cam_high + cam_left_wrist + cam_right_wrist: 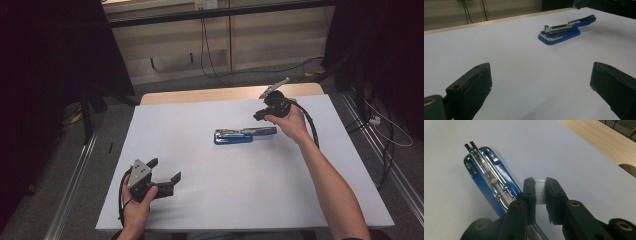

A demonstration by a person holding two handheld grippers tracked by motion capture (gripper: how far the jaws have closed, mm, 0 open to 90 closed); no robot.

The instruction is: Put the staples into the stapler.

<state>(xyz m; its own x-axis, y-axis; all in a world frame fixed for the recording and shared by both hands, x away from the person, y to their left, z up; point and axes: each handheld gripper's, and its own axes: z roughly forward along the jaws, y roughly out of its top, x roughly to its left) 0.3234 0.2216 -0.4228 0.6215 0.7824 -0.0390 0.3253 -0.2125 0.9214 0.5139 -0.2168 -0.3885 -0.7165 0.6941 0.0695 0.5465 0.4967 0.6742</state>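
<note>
Right gripper (540, 192): jaws nearly together, pinching a pale strip of staples (540, 191) above the blue stapler (490, 178), which lies opened flat mid-table. Judged stage: reloading, strip not yet seated in the magazine. Left gripper (540, 82): jaws spread, empty. No legible markings.
</note>
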